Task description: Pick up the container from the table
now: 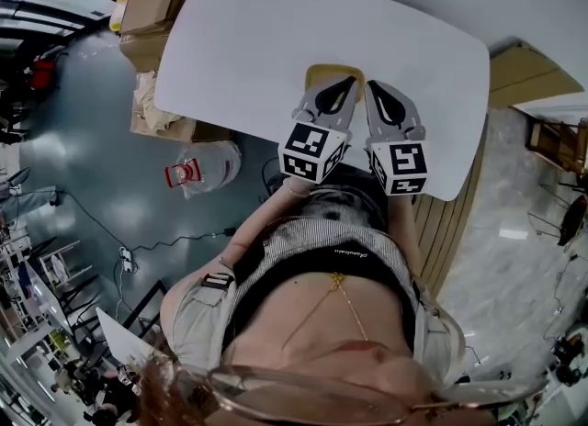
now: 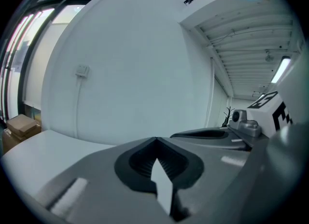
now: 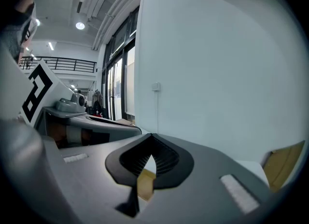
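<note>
A tan container [image 1: 321, 72] lies on the white table [image 1: 239, 39] near its front edge, mostly hidden under my two grippers. My left gripper [image 1: 353, 79] hovers over it with its jaws closed tip to tip and nothing between them [image 2: 155, 139]. Right beside it, my right gripper [image 1: 371, 85] is shut too, its tips meeting [image 3: 151, 135]. Through the gap behind the right jaws a strip of the tan container [image 3: 145, 183] shows below. I cannot tell whether either gripper touches the container.
Cardboard boxes [image 1: 152, 11] are stacked off the table's left end. A plastic bag with red print [image 1: 197, 169] and cables lie on the floor. A wooden panel [image 1: 519, 71] stands past the table's right end. A white wall [image 2: 130, 73] rises behind the table.
</note>
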`<act>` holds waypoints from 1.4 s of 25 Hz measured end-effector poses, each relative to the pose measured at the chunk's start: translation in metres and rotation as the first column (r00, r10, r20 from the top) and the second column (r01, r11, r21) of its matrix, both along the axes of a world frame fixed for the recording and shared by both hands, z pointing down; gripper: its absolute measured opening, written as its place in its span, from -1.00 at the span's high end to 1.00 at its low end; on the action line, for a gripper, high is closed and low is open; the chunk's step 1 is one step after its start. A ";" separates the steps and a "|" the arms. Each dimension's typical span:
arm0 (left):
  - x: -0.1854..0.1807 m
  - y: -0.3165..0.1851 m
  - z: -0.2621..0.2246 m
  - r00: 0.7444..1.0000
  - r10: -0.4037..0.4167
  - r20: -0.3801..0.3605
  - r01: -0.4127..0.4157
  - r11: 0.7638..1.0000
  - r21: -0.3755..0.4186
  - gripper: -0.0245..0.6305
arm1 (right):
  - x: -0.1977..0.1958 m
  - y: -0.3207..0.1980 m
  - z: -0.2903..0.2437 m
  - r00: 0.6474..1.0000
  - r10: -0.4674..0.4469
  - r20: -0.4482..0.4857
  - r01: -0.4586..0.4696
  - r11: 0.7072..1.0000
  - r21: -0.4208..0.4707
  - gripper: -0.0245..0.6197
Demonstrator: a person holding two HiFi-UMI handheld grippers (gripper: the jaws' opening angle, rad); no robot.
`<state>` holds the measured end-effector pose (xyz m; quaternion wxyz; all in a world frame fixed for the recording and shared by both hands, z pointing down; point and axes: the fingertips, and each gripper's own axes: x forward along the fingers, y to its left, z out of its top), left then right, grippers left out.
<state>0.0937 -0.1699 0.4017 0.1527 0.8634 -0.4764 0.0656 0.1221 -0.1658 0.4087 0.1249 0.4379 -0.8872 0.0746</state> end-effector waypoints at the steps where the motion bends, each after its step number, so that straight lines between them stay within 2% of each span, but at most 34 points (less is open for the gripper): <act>1: 0.000 0.000 0.002 1.000 -0.005 0.000 0.005 1.000 -0.003 0.92 | 0.001 -0.001 0.002 1.000 -0.002 0.002 0.002 1.000 -0.003 0.84; 12: -0.014 -0.019 0.008 1.000 -0.011 -0.003 0.011 1.000 -0.005 0.92 | -0.006 -0.017 0.011 1.000 0.013 -0.008 -0.014 1.000 -0.012 0.84; 24: -0.042 -0.046 0.008 0.997 0.080 -0.010 -0.080 0.997 -0.013 0.92 | -0.024 -0.042 0.007 0.990 0.136 -0.022 -0.136 0.991 -0.009 0.84; 35: -0.056 -0.057 0.013 0.993 0.114 -0.021 -0.114 0.993 -0.026 0.92 | -0.036 -0.051 0.013 0.983 0.180 -0.037 -0.181 0.983 -0.023 0.84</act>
